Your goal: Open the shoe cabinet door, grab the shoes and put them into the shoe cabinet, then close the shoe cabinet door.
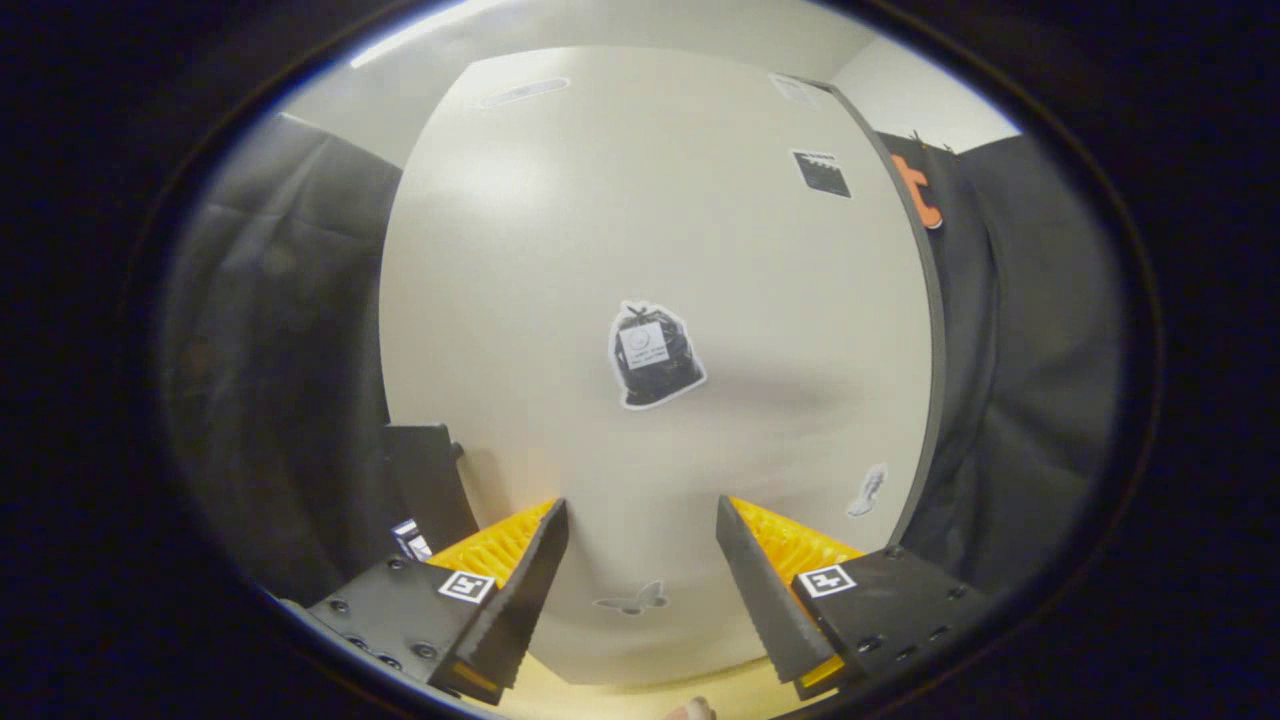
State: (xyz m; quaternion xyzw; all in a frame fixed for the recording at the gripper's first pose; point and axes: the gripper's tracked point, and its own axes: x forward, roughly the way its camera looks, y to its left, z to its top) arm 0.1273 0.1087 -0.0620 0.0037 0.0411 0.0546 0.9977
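Gripper (642,520): fingers spread wide, nothing between them, pointed straight at the cabinet's pale front.
Floor (620,700): a pale strip shows under the fingers, with a small pinkish tip of something at its near edge that I cannot identify.
Shoe cabinet door (560,250): a flat cream panel just beyond the fingertips, standing closed as far as I can judge; no handle shows on its face.
Stickers: a butterfly sticker (632,598) low on the door between the fingers, a black bag sticker (655,355) at mid-panel, a smaller square one (822,173) near the upper right corner.
Right edge of door (925,340): a dark rim runs down it, free against the cloth wall (1020,350) behind.
Dark box (430,480): beside the door's lower left edge.
Shoes: cannot tell where they lie.
Step in hand: likely opening the door.
Doing it well: I would hook one finger behind the dark right edge, since it looks free, then draw outward in an arc, not straight back.
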